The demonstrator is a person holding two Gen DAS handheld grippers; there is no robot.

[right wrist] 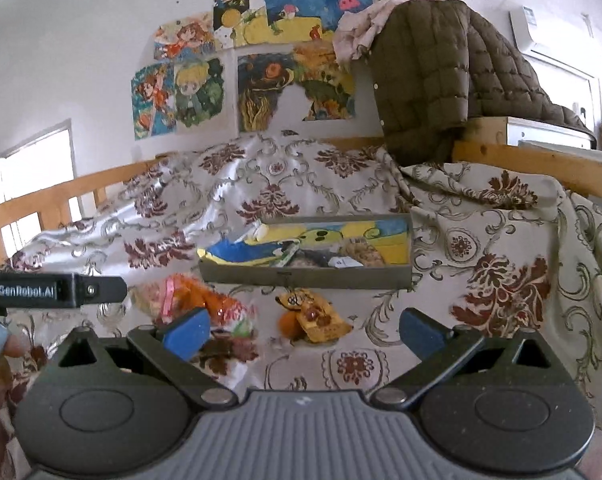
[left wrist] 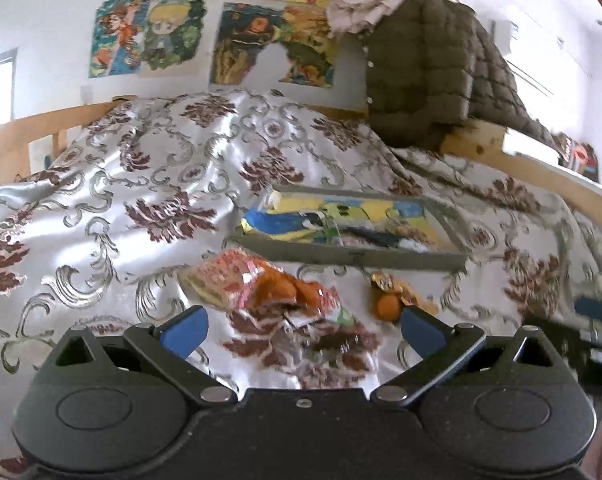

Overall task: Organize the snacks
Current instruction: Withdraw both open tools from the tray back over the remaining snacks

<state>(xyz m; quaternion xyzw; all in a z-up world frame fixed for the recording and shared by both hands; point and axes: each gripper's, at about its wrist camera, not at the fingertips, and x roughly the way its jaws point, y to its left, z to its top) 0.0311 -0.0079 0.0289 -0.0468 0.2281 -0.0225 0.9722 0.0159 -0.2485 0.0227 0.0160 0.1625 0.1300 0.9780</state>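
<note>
A grey shallow box (left wrist: 341,254) (right wrist: 301,276) lies on the patterned bedspread and holds yellow and blue snack packets. In front of it lie a pink and orange snack bag (left wrist: 261,286) (right wrist: 197,300) and a small yellow-orange packet (left wrist: 393,294) (right wrist: 313,314). My left gripper (left wrist: 303,330) is open and empty, just short of the pink and orange bag. My right gripper (right wrist: 305,332) is open and empty, just short of the small yellow-orange packet. The left gripper's body (right wrist: 53,290) shows at the left edge of the right wrist view.
The floral bedspread (left wrist: 141,184) (right wrist: 501,280) covers a bed with a wooden rail (left wrist: 41,128) (right wrist: 541,168). A dark quilted jacket (left wrist: 433,76) (right wrist: 433,76) hangs on the rail at the back right. Cartoon posters (right wrist: 261,60) hang on the white wall.
</note>
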